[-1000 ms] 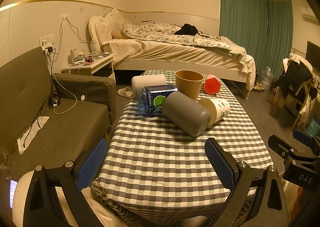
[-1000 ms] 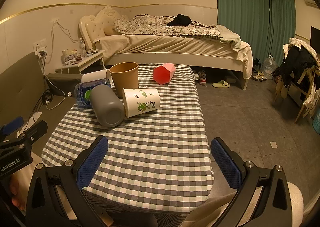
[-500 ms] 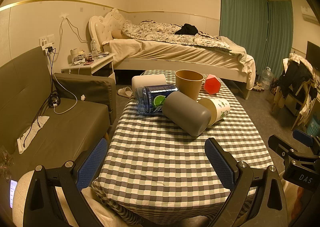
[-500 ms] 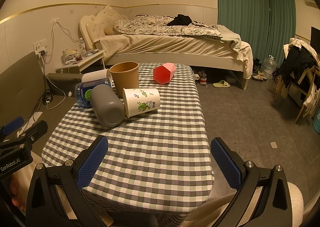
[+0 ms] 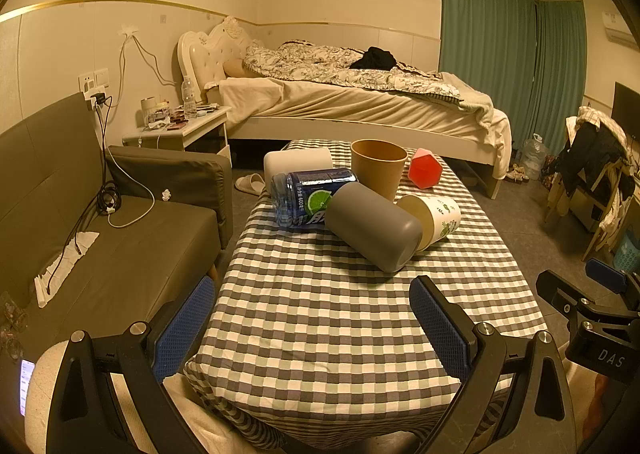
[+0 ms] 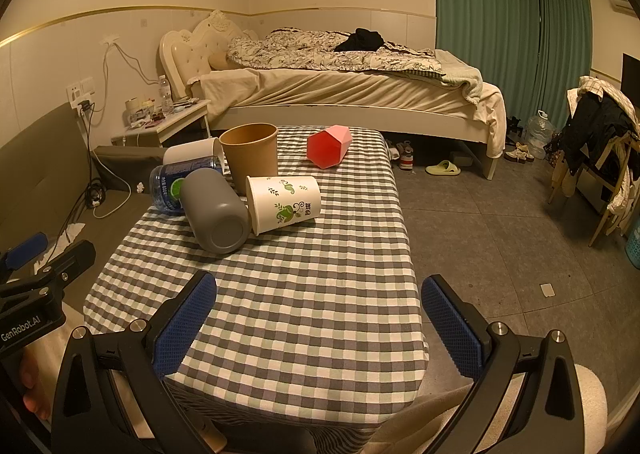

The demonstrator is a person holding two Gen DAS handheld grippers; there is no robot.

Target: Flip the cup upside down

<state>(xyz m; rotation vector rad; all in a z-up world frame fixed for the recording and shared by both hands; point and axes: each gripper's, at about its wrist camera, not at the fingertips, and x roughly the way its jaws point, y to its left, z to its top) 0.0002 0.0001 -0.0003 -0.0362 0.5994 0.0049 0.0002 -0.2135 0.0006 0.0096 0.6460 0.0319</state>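
Beyond the counter, the bed fills the far wall beside the green curtains, and the dark sofa runs along the left side, with the nightstand between it and the headboard. Checked cloth covers the counter, and all the containers sit bunched at its far half, well apart from both grippers. Largest among them is the grey cup, lying on its side with its closed base toward the cameras, touching the blue-labelled bottle that lies on its side behind it. Behind the bottle lies a white cup, also on its side. At the centre stands the brown paper cup, upright with its mouth up. Just in front of it the printed paper cup lies on its side, with its mouth against the grey cup. Apart from the cluster, toward the far right corner, the red faceted cup rests tilted on the cloth.

Low over the near edge, the left gripper is spread wide with nothing between its blue pads, and the right gripper is equally wide and holds nothing. From the right wrist view, the left gripper's body shows at the lower left, off the counter's side
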